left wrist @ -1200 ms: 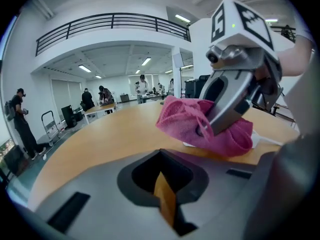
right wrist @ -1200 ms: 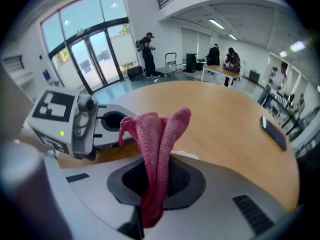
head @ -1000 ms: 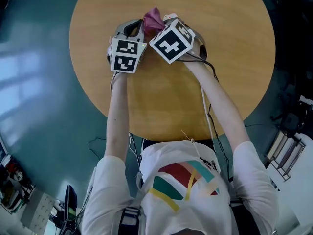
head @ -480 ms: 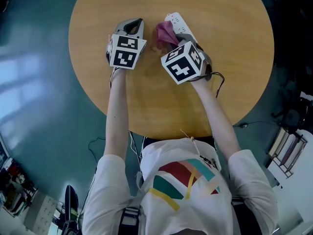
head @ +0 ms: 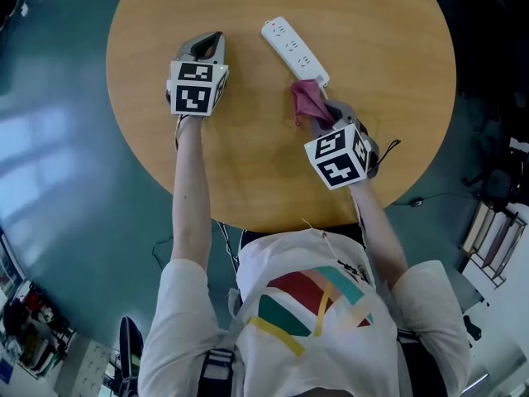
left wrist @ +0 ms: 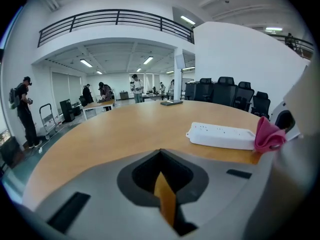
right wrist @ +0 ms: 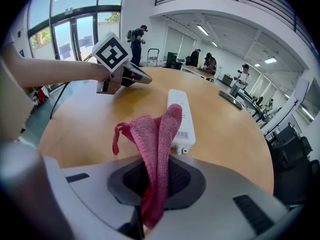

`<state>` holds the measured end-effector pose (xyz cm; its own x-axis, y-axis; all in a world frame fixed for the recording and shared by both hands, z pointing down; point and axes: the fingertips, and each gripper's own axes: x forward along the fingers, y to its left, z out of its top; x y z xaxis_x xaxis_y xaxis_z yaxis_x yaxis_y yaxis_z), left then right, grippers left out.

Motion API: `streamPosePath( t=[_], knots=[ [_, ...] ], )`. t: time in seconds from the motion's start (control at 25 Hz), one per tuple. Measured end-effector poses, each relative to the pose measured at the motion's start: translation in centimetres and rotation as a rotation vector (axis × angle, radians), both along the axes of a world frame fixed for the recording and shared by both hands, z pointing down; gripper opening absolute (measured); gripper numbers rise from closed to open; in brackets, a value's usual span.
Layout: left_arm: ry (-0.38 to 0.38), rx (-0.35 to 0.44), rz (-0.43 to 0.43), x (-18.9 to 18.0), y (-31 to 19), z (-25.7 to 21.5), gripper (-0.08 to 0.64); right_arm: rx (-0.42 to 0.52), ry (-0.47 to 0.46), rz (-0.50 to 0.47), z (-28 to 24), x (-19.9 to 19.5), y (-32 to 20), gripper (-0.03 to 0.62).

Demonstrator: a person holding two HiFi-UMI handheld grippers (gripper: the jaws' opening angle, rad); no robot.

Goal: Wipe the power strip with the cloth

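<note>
The right gripper [head: 322,116] had its jaws clamped on the pink cloth [head: 303,102], just beside the near end of the white power strip [head: 295,50] on the worktop [head: 248,164]. The left gripper [head: 212,40] had its jaws together, empty.

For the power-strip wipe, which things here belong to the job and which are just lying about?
Job: white plastic power strip; pink knitted cloth, clamped in the right tool.
Idle: left tool, shut and empty; round wooden table; black office chairs beyond.
</note>
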<state>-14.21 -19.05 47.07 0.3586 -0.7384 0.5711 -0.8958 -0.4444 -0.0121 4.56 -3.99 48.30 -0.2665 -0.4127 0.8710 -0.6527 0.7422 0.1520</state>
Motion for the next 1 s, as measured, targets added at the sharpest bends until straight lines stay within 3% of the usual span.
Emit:
streamPosePath(
  t=[0.08, 0.2, 0.36, 0.52, 0.64, 0.72, 0.84, 1.0],
  knots=[
    [0.032, -0.002, -0.028, -0.1, 0.4, -0.3, 0.043, 0.006, -0.015, -0.022, -0.6, 0.0, 0.6, 0.040],
    [0.174, 0.035, -0.070, 2.5, 2.0, -2.0, 0.042, 0.039, -0.088, -0.061, -2.7, -0.1, 0.3, 0.040],
    [0.165, 0.099, 0.056, 10.2, 4.0, -4.1, 0.043, 0.129, -0.133, -0.189, -5.9, 1.0, -4.4, 0.040],
    [0.198, 0.057, 0.058, 15.3, 3.3, -4.2, 0.043, 0.191, -0.033, -0.393, -8.7, 2.4, -11.3, 0.038],
    [0.126, 0.012, 0.051, 16.0, 2.4, -2.8, 0.043, 0.230, -0.068, -0.589, -10.6, 0.5, -15.1, 0.040],
    [0.128, -0.025, 0.047, 16.6, 2.2, -1.6, 0.043, 0.250, -0.068, -0.721, -10.4, -0.8, -17.2, 0.038],
    [0.169, -0.034, 0.059, 16.3, 1.8, -0.4, 0.043, 0.213, -0.030, -0.940, -7.8, -4.0, -19.5, 0.038],
    [0.129, -0.027, 0.072, 15.6, 0.9, 3.2, 0.043, 0.119, 0.117, -1.255, -0.8, -7.4, -21.1, 0.038]
  ],
)
